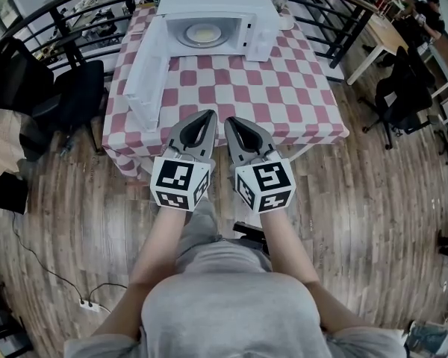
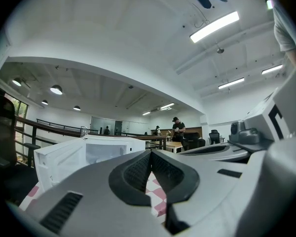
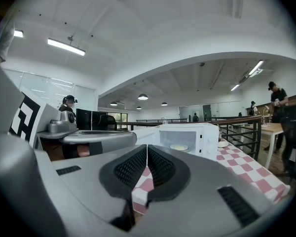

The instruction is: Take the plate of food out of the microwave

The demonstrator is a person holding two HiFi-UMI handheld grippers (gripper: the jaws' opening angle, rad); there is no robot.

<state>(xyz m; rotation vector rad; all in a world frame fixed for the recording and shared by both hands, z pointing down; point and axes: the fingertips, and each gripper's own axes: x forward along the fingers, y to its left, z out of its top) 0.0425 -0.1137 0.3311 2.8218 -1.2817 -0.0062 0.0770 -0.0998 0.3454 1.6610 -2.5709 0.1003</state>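
Note:
A white microwave [image 1: 216,10] stands at the far end of a red-and-white checked table [image 1: 231,95], its door [image 1: 145,69] swung wide open to the left. Inside it sits a plate of pale food [image 1: 203,34], also in the right gripper view as the plate [image 3: 179,146]. My left gripper [image 1: 211,115] and right gripper [image 1: 229,122] hover side by side over the table's near edge, well short of the microwave. Both are shut with nothing between the jaws. The left gripper view shows the microwave [image 2: 89,154] beyond the shut left gripper [image 2: 151,154]; the right gripper [image 3: 147,149] points at the oven.
A black chair [image 1: 78,88] with a dark bag stands left of the table, a railing [image 1: 75,6] behind it. More black chairs [image 1: 403,95] and a wooden table [image 1: 381,39] are at right. A small white dish [image 3: 223,143] lies right of the microwave. People stand in the background.

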